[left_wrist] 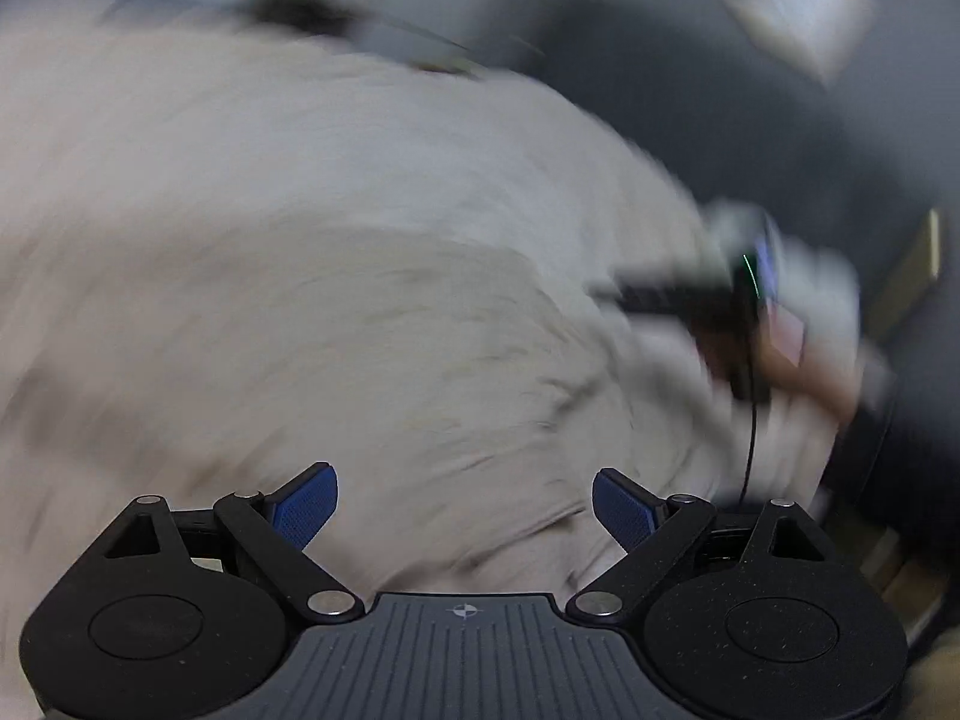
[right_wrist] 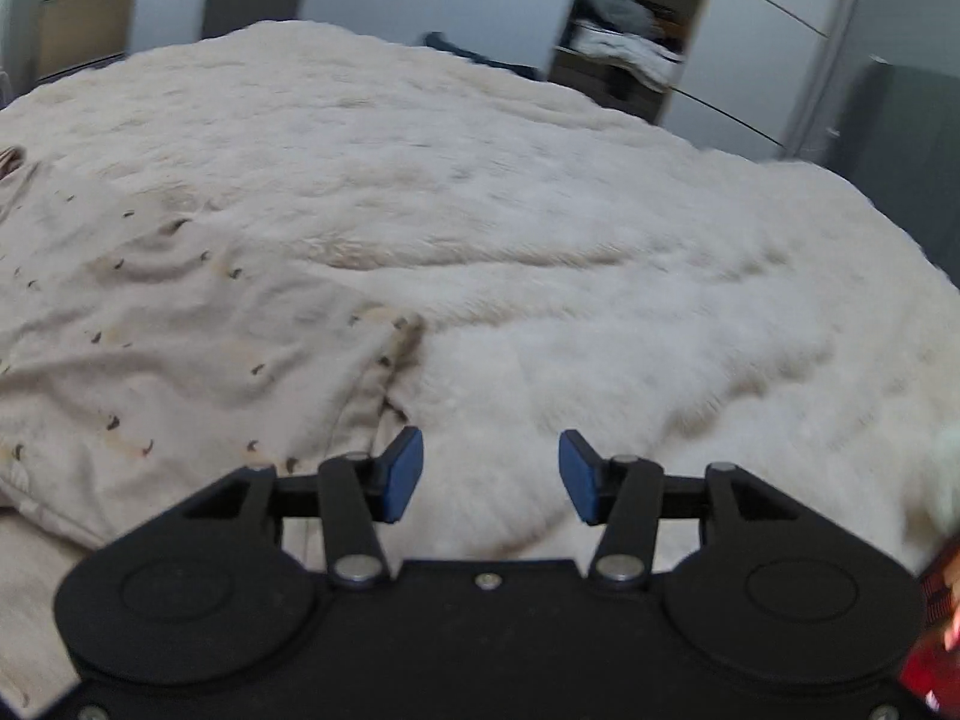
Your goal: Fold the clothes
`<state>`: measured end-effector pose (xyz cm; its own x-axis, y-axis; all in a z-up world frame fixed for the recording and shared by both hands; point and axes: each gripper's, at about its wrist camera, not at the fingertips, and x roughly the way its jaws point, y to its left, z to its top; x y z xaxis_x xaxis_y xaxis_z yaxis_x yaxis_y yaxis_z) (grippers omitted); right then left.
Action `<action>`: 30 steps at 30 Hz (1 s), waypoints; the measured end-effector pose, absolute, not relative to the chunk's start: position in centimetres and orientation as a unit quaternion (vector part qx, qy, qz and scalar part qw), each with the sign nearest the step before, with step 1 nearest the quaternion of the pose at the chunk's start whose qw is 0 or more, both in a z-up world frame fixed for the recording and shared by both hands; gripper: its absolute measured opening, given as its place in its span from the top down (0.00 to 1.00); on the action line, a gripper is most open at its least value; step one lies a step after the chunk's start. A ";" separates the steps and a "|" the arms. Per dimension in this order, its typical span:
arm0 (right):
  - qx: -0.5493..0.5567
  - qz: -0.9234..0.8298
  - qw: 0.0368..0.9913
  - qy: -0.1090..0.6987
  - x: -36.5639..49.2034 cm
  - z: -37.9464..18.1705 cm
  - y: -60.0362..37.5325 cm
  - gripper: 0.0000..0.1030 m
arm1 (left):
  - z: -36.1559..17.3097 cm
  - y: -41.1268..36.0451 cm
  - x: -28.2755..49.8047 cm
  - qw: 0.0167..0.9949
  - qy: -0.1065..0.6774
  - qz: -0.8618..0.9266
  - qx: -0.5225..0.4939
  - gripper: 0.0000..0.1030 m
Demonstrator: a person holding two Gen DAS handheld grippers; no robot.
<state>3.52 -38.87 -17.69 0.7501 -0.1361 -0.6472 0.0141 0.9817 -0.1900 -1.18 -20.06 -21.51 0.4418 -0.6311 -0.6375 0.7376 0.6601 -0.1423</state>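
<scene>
Left gripper (left_wrist: 465, 504) jaws wide, empty. Right gripper (right_wrist: 491, 476) jaws apart, empty; printed beige garment (right_wrist: 180, 348) just ahead-left: light, limp, unslippery. Pinch nearest hem.

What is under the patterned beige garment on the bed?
The patterned beige garment lies crumpled on a fluffy cream blanket, which shows past its edge. Whatever sits beneath its folds, and under the blanket, is covered.

Light was dim and flat; the left wrist view was badly motion-smeared (right sharper), both bowed at edges.
</scene>
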 end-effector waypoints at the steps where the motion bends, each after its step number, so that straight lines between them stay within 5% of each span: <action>1: -0.067 -0.030 0.933 0.353 4.1 -17.6 -39.4 0.52 | -21.3 -23.8 -1.2 0.844 0.321 -0.412 0.120 0.12; 5: -0.047 -0.004 0.931 0.363 4.8 -17.4 -41.5 0.52 | -23.7 -36.2 0.2 0.827 0.279 -0.410 0.265 0.09; 8: -0.038 0.005 0.926 0.376 4.9 -17.0 -42.9 0.51 | -28.0 -42.4 2.2 0.814 0.282 -0.369 0.348 0.21; 18: -0.084 0.062 0.926 0.363 4.8 -19.1 -45.3 0.51 | -32.5 -48.1 4.7 0.814 0.253 -0.351 0.386 0.24; 19: -0.084 0.071 0.926 0.360 4.8 -19.1 -45.3 0.51 | -32.1 -48.1 5.6 0.820 0.269 -0.353 0.360 0.45; 20: -0.084 0.074 0.927 0.358 4.9 -19.1 -45.2 0.51 | -31.6 -48.0 6.6 0.826 0.289 -0.355 0.329 0.81; 21: -0.076 0.078 0.930 0.352 4.7 -18.9 -45.3 0.51 | -31.1 -47.8 7.7 0.831 0.308 -0.357 0.296 0.92; 25: -0.052 0.103 0.937 0.330 3.9 -18.4 -45.5 0.51 | -27.3 -42.7 11.9 0.860 0.360 -0.349 0.098 0.93; 30: -0.071 0.138 0.932 0.327 3.7 -18.4 -44.2 0.51 | -22.9 -37.1 14.4 0.880 0.325 -0.343 -0.047 0.93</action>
